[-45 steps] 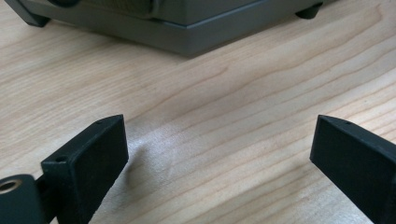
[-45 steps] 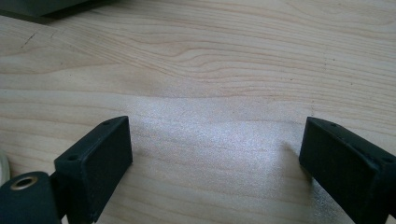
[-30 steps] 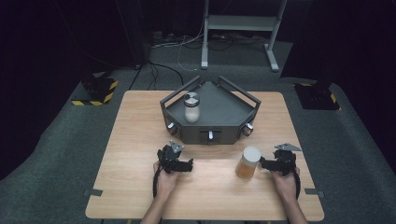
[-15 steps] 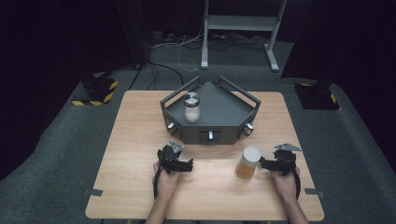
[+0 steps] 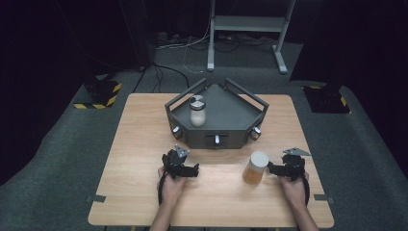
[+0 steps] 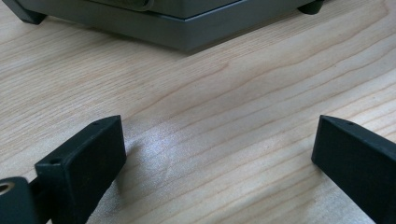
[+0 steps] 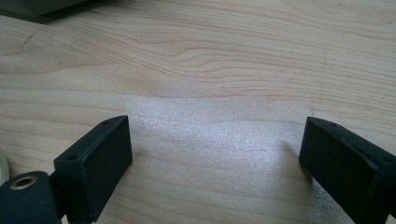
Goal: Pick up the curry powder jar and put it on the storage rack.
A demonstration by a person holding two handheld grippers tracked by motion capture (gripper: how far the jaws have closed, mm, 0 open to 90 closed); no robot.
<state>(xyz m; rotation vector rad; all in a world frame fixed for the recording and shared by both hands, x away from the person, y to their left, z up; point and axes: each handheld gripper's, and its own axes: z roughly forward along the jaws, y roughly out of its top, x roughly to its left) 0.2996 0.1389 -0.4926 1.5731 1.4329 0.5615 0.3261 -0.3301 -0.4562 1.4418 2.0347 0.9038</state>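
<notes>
Nothing has moved: both grippers stay on the worktop [image 5: 144,125], fingers spread; right gripper [image 5: 270,168] just beside the amber jar [image 5: 255,168], left gripper [image 5: 196,170] apart.

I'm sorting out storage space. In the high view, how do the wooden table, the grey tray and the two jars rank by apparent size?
1. Wooden table
2. Grey tray
3. Amber jar and pale jar: the amber one looks slightly bigger, but it stands nearer the camera, so I would not rank them.

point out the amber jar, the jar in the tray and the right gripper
amber jar [image 5: 254,173], high view, its amber side
tray jar [image 5: 197,115], high view, its pale body
right gripper [image 5: 272,168], high view, between its fingertips
</notes>
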